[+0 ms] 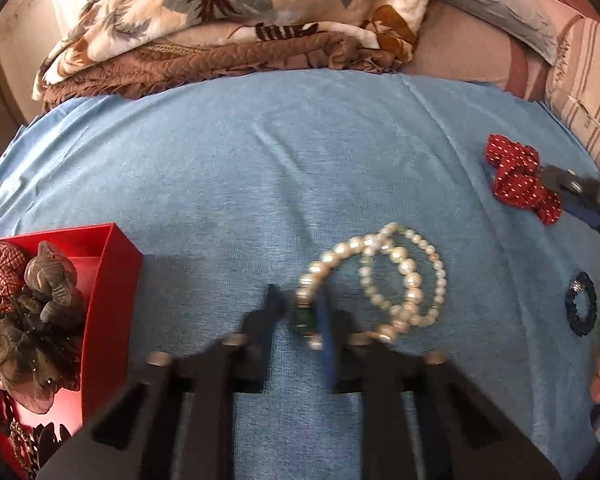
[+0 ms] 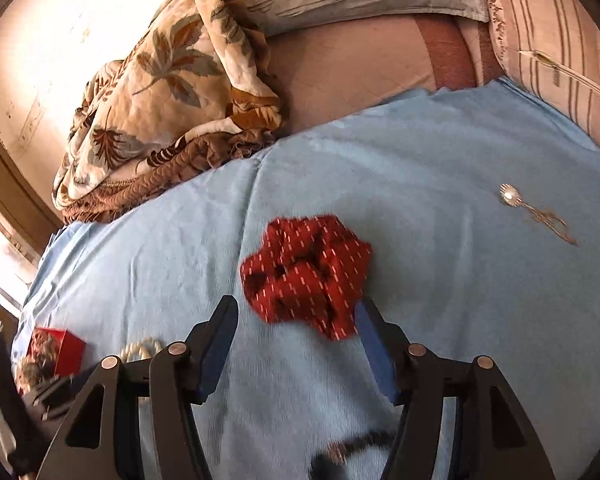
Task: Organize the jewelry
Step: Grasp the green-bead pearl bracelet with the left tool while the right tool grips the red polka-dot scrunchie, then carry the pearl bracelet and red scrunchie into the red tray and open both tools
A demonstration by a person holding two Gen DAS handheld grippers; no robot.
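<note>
Pearl bracelet (image 1: pixel 384 280) lies on blue sheet (image 1: pixel 260 168), right of red box (image 1: pixel 112 264). Left gripper (image 1: pixel 300 312) jaws part-open around bracelet's green clasp end; grip unclear. Right gripper (image 2: pixel 296 344) jaws wide apart, nothing held, red scrunchie (image 2: pixel 306 276) just ahead, far right of box. Pendant necklace (image 2: pixel 536 212) beyond.

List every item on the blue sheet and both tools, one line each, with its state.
left tool: open, jaws either side of the pearl strand's clasp end
right tool: open, empty, at the scrunchie's edge
pearl strand: coiled loosely on the sheet
red dotted scrunchie: flat on the sheet
red box: open, holding hair accessories
dark hair tie: loose on the sheet
pendant chain: stretched out
</note>
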